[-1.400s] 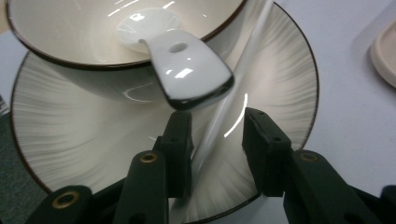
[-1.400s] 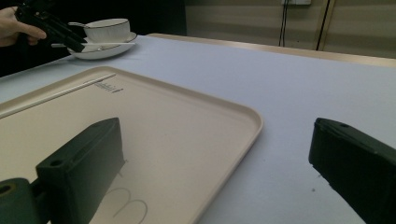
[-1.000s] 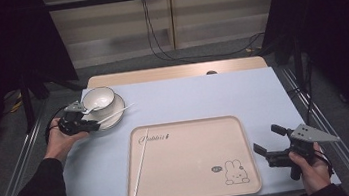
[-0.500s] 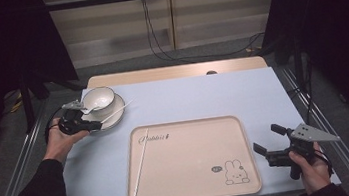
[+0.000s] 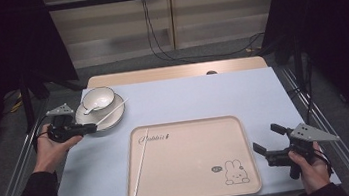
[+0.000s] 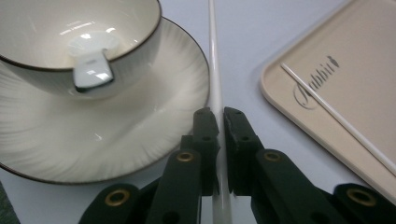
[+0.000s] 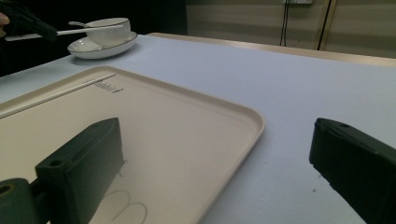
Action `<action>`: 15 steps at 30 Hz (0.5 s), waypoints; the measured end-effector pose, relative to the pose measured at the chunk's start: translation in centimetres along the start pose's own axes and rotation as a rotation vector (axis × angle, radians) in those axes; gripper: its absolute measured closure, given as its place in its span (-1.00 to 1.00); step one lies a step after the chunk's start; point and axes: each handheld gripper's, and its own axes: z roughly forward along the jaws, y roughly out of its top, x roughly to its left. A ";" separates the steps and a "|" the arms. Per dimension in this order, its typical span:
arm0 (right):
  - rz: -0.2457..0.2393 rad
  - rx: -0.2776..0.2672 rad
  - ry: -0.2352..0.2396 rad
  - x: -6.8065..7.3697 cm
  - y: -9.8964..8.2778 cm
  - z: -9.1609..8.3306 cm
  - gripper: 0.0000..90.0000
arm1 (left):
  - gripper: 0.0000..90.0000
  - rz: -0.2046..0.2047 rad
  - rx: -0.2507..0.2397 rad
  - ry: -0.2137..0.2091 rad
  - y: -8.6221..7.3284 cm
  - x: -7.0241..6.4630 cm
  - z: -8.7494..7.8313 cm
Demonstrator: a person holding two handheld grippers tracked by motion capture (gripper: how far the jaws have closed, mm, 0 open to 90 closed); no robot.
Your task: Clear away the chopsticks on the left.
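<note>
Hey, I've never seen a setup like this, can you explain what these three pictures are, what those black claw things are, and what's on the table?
A person sits at a table and holds a hand-operated two-jaw tool in each hand. One picture looks down from above; the other two come from small cameras riding on each tool, looking along its black jaws.

On the table lies a beige tray with a rabbit drawing, and one white chopstick lies in it. At the far left stands a plate with a bowl on it, and a spoon rests in the bowl.

The left gripper is shut on a second chopstick, held above the plate. The right gripper is open and holds nothing, beside the tray's right edge.
</note>
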 end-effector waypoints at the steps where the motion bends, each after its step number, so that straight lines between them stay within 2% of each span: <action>1: 0.000 0.000 0.000 0.0 0.0 0.0 -0.95 | 0.87 -0.004 -0.009 0.005 -0.1 -0.3 -0.3; 2: 0.014 -0.001 0.000 0.1 0.0 0.1 -0.95 | 0.87 -0.006 -0.022 0.008 -0.2 -0.6 -0.6; 5: 0.014 -0.003 -0.001 0.1 0.0 0.1 -0.95 | 0.87 -0.004 -0.051 0.016 -0.4 -1.7 -1.5; 8: 0.006 -0.001 0.005 0.1 0.1 0.2 -0.95 | 0.87 -0.020 -0.065 0.019 -0.6 -3.1 -2.3; 11: -0.002 -0.004 0.002 0.1 0.1 0.2 -0.95 | 0.87 -0.019 -0.089 0.045 -0.9 -4.5 -2.8; 12: 0.000 -0.004 0.000 0.1 0.1 0.2 -0.95 | 0.87 -0.025 -0.090 0.043 -1.0 -4.9 -2.9; 14: -0.002 -0.007 -0.001 0.1 0.1 0.1 -0.95 | 0.87 -0.036 -0.082 0.070 -1.1 -5.7 -2.8; 15: -0.005 -0.012 -0.004 0.1 0.1 0.0 -0.95 | 0.87 -0.043 -0.081 0.052 -1.1 -6.0 -2.8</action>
